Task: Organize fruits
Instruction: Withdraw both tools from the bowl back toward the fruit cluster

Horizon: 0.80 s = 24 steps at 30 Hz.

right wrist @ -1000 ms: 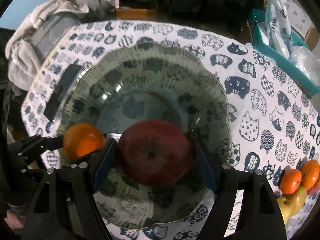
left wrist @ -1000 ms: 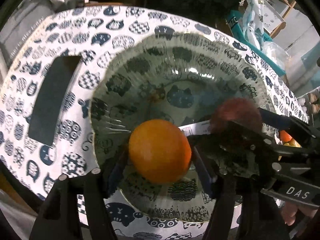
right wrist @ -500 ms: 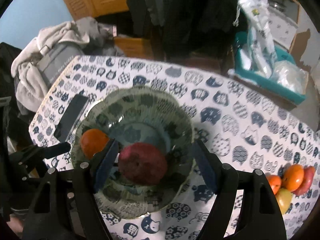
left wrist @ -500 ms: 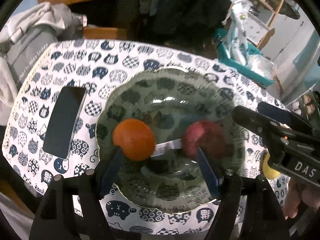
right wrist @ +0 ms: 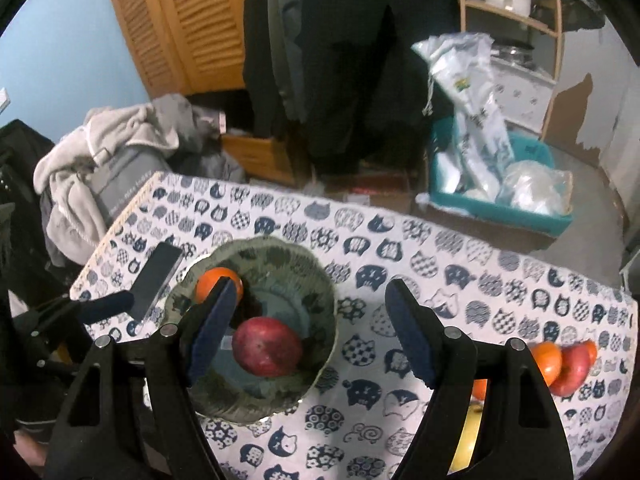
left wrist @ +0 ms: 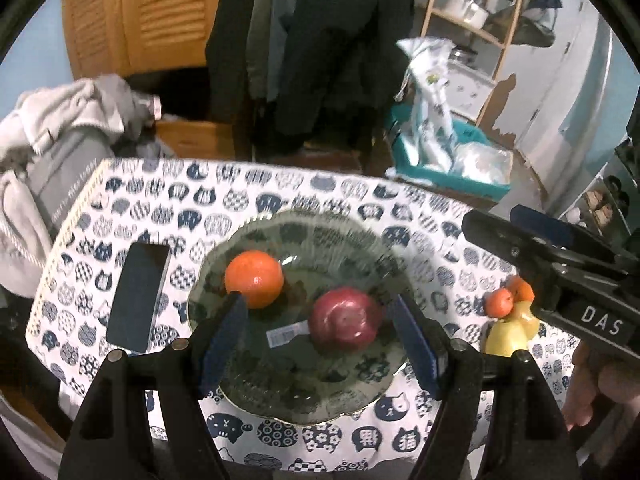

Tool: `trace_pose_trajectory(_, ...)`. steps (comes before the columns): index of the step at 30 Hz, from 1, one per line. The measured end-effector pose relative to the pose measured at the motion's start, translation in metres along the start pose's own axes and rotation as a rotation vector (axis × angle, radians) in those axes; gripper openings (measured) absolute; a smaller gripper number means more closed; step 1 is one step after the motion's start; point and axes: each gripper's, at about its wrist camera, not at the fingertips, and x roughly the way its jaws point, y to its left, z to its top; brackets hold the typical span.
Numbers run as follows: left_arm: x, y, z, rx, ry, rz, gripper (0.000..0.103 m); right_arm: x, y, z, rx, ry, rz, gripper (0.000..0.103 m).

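Note:
A glass bowl stands on the cat-print tablecloth and holds an orange and a red apple. My left gripper is open and empty, above the bowl. My right gripper is open and empty, above the bowl's right side; it also shows in the left wrist view. More fruit lies at the table's right: oranges, a red apple and a yellow fruit.
A dark phone lies left of the bowl. Behind the table stand a pile of grey clothes, hanging dark coats and a teal bin with bags.
Both grippers have let go of their fruit and risen back from the bowl. The orange and the red apple now rest in the bowl.

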Motion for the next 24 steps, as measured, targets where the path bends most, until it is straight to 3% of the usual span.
trace_pose_trajectory(11,-0.035,-0.027,0.009,0.056,-0.095,-0.018,0.080,-0.058,-0.017,0.003,0.003,-0.112,-0.029,0.079)
trace_pose_trajectory(24,-0.053,-0.058,0.013,0.095,-0.134,-0.037,0.080,-0.103,-0.059,-0.007,0.046,-0.172,-0.081,0.080)
